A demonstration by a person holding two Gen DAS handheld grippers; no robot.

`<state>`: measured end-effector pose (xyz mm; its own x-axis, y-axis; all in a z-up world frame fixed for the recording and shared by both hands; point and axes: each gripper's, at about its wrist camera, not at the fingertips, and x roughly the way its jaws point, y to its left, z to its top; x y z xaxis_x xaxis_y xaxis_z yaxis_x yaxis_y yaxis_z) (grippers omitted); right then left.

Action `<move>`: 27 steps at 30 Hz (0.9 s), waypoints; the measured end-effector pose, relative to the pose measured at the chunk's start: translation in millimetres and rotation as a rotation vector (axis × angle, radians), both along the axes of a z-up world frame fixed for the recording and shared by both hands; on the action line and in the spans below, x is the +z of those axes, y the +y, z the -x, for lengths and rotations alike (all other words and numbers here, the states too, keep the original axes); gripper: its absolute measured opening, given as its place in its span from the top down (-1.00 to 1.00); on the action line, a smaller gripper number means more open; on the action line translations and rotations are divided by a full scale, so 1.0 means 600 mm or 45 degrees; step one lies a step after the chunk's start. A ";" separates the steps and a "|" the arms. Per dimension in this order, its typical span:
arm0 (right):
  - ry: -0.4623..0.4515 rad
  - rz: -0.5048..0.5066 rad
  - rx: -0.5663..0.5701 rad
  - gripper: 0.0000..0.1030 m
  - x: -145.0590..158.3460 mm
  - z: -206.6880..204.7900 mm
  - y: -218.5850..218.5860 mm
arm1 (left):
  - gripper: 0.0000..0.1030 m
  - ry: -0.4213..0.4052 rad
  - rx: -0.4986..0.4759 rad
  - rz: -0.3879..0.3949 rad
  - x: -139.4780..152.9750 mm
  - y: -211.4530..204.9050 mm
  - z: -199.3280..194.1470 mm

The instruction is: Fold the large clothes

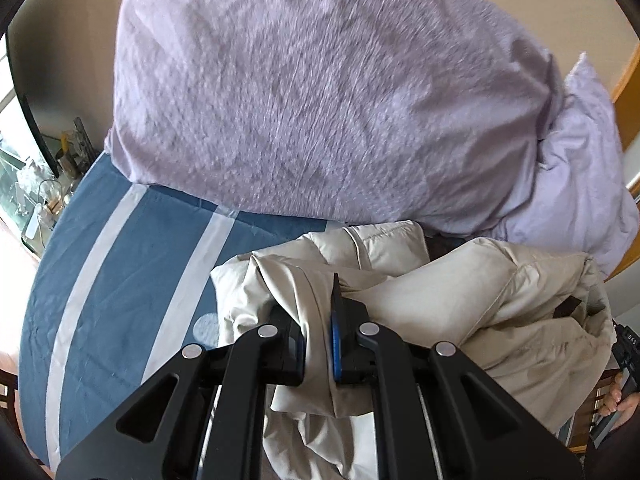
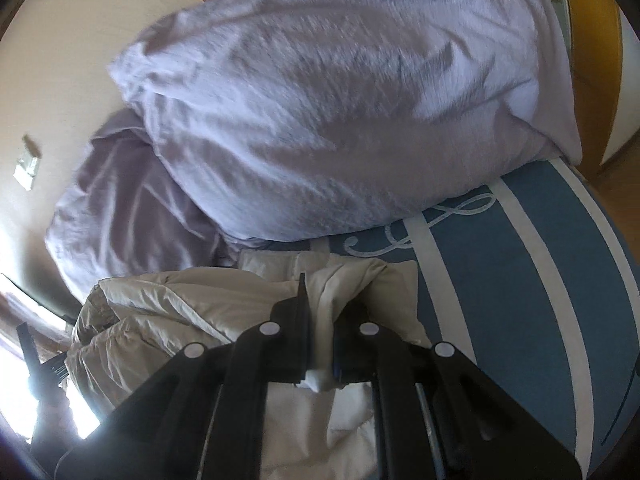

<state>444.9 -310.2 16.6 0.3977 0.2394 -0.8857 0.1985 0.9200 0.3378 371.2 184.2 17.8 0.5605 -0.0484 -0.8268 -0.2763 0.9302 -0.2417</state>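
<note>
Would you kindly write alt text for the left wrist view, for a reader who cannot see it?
The left gripper is shut on a fold of a beige puffy jacket bunched on a blue bedsheet with white stripes. A large lilac duvet is heaped behind it.

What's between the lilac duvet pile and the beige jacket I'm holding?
In the right wrist view, a narrow strip of blue striped bedsheet separates the lilac duvet from the beige jacket; nothing else there.
</note>
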 end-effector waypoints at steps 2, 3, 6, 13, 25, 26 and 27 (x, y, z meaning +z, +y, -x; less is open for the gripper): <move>0.033 0.009 -0.017 0.82 -0.019 -0.015 0.001 | 0.84 0.023 0.005 0.003 -0.010 0.000 -0.018; 0.046 0.012 -0.024 0.82 -0.027 -0.020 0.001 | 0.84 0.038 0.008 0.004 -0.017 0.000 -0.030; 0.095 0.017 -0.050 0.81 -0.057 -0.039 0.000 | 0.83 0.078 0.017 0.010 -0.036 0.001 -0.060; 0.221 -0.017 -0.121 0.78 -0.127 -0.081 -0.008 | 0.76 0.153 0.030 0.010 -0.067 0.003 -0.108; 0.238 -0.140 -0.170 0.34 -0.113 -0.089 -0.036 | 0.52 0.211 0.035 0.071 -0.052 0.017 -0.123; 0.229 -0.132 -0.164 0.29 -0.107 -0.088 -0.036 | 0.47 0.204 0.033 0.075 -0.043 0.019 -0.121; 0.213 -0.117 -0.150 0.26 -0.097 -0.086 -0.034 | 0.45 0.202 0.033 0.074 -0.039 0.019 -0.119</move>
